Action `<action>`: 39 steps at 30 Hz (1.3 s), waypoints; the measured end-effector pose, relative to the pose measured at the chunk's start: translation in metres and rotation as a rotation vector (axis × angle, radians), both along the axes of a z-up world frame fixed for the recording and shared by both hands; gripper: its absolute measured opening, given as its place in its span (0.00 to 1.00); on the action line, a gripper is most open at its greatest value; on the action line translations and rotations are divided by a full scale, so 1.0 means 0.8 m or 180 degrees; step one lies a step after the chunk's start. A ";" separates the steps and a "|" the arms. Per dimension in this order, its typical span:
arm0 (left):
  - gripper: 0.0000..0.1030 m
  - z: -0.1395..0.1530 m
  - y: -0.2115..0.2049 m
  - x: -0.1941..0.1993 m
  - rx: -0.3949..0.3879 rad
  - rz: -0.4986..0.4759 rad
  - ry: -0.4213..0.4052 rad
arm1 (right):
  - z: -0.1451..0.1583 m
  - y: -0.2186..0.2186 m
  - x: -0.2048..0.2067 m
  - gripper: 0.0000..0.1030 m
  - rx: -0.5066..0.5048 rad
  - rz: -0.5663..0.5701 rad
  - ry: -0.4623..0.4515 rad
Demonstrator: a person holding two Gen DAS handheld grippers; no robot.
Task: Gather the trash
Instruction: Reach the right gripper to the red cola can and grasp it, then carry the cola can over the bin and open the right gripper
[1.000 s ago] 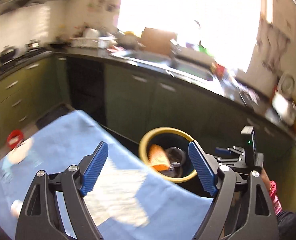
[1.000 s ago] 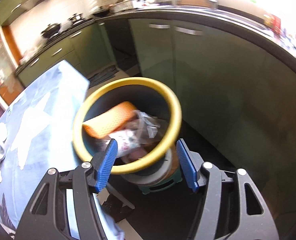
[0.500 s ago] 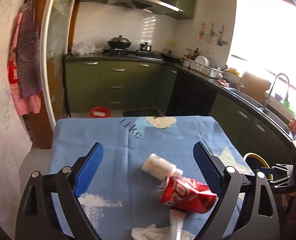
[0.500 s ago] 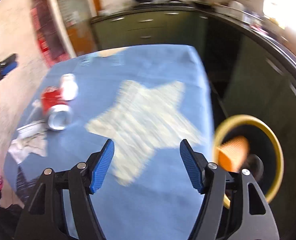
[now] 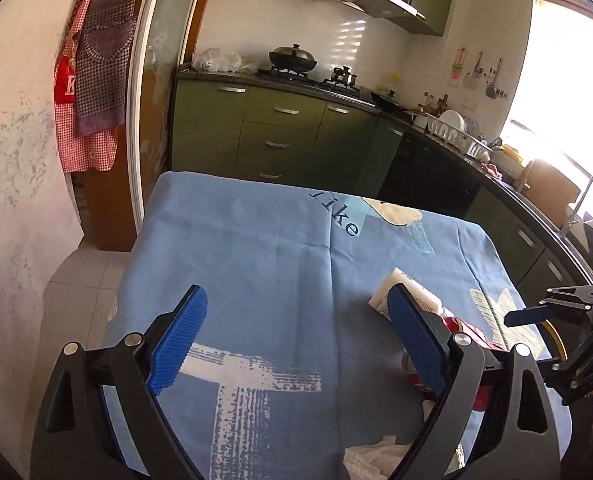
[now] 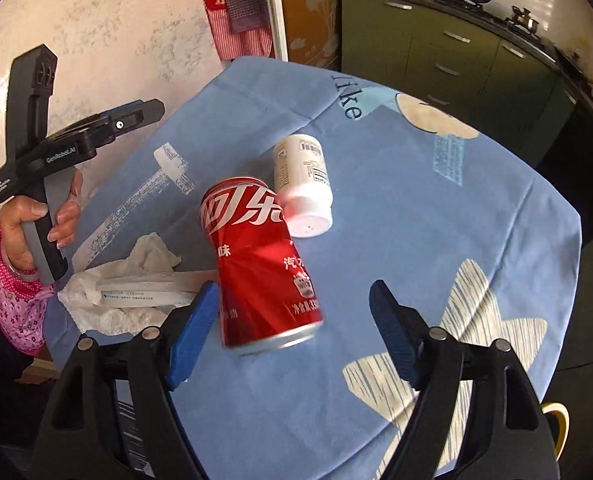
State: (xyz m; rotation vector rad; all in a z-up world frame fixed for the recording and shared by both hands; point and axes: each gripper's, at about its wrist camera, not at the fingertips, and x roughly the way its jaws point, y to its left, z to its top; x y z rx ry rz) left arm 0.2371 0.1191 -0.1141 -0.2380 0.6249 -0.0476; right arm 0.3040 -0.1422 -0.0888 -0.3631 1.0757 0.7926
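Observation:
A crushed red soda can (image 6: 260,260) lies on the blue tablecloth (image 6: 416,208), and a white pill bottle (image 6: 302,184) touches its far end. Left of them are a crumpled white tissue (image 6: 144,252) and a flat white packet (image 6: 148,292). My right gripper (image 6: 294,296) points steeply down over the can's near end. Its jaws are opening, the can shows between them, and the pads stay off it. My left gripper (image 5: 296,312) hangs open over bare cloth. The bottle (image 5: 388,288) and the can (image 5: 468,330) are partly hidden behind its right finger.
The yellow rim of the trash bin (image 6: 556,420) shows past the table's right edge. Green kitchen cabinets (image 5: 280,136) stand behind the table. A pale wall (image 5: 16,200) and a hanging apron are at the left. A hand (image 6: 28,224) holds the left gripper (image 6: 144,112).
Both views swung from the bin to the table. The right gripper came close over the can and spread its jaws. The left gripper shifted left, so the can and bottle now sit by its right finger.

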 end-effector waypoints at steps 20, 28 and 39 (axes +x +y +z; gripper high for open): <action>0.88 -0.005 -0.012 -0.002 0.0016 -0.0104 0.0045 | -0.058 0.055 0.018 0.53 -0.0282 0.0168 0.0304; 0.88 -0.006 -0.013 -0.001 0.0023 -0.0092 0.0051 | -0.029 0.025 -0.002 0.53 -0.0078 0.0049 0.0201; 0.88 -0.004 -0.021 -0.003 0.0080 -0.0141 0.0003 | 0.050 -0.162 -0.040 0.53 0.0112 -0.1059 -0.0213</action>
